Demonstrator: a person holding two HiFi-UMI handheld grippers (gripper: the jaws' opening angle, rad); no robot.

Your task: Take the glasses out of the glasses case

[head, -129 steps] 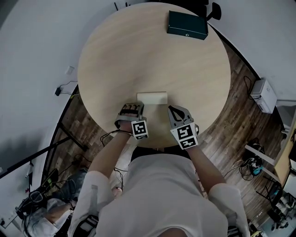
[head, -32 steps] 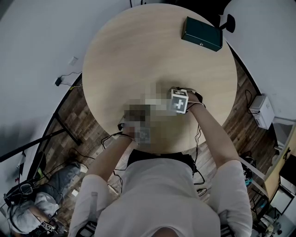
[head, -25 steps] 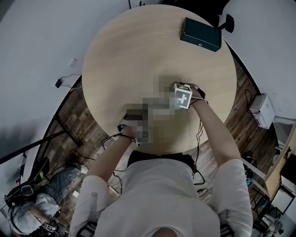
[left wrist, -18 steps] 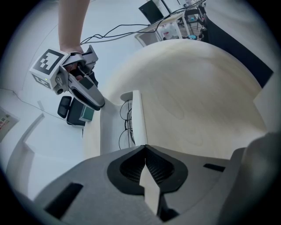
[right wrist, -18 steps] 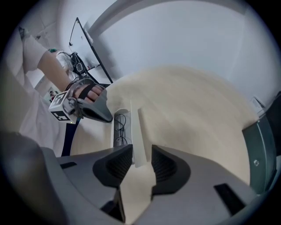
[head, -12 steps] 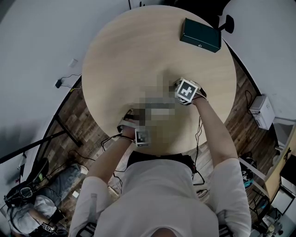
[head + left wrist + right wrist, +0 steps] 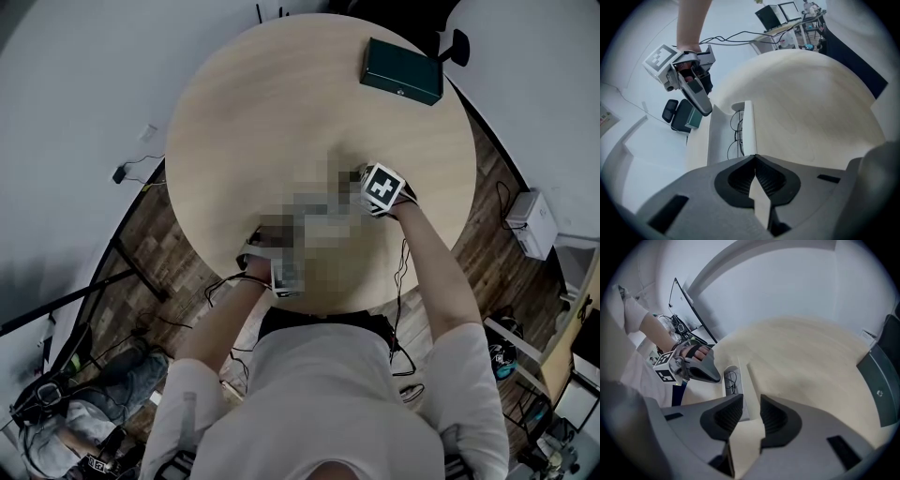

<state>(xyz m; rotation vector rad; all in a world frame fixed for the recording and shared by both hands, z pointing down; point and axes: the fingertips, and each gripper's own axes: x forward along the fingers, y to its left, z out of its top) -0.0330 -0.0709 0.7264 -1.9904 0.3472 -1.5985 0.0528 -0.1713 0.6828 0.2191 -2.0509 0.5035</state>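
Note:
The white glasses case (image 7: 719,140) lies open on the round table (image 7: 281,112). Thin dark-framed glasses (image 7: 736,136) rest in its trough, also visible in the right gripper view as glasses (image 7: 731,380). My left gripper (image 7: 754,157) is shut on the near end of the case's upright white edge (image 7: 749,126). My right gripper (image 7: 751,399) has its jaws narrowly apart with the case's white edge (image 7: 752,376) pinched between them. Each view shows the other gripper at the case's far end: the right gripper (image 7: 701,101) and the left gripper (image 7: 712,375). In the head view a mosaic patch hides the case.
A dark green box (image 7: 402,71) sits at the table's far right, also seen as the box (image 7: 684,117) and the box (image 7: 881,380). Bare wood surrounds the case. The table's near edge lies just behind my left hand (image 7: 272,258). Cables and desks lie on the floor around.
The right gripper has rolled at the case's right end, so its marker cube shows another face. The left gripper has stayed put at the near edge.

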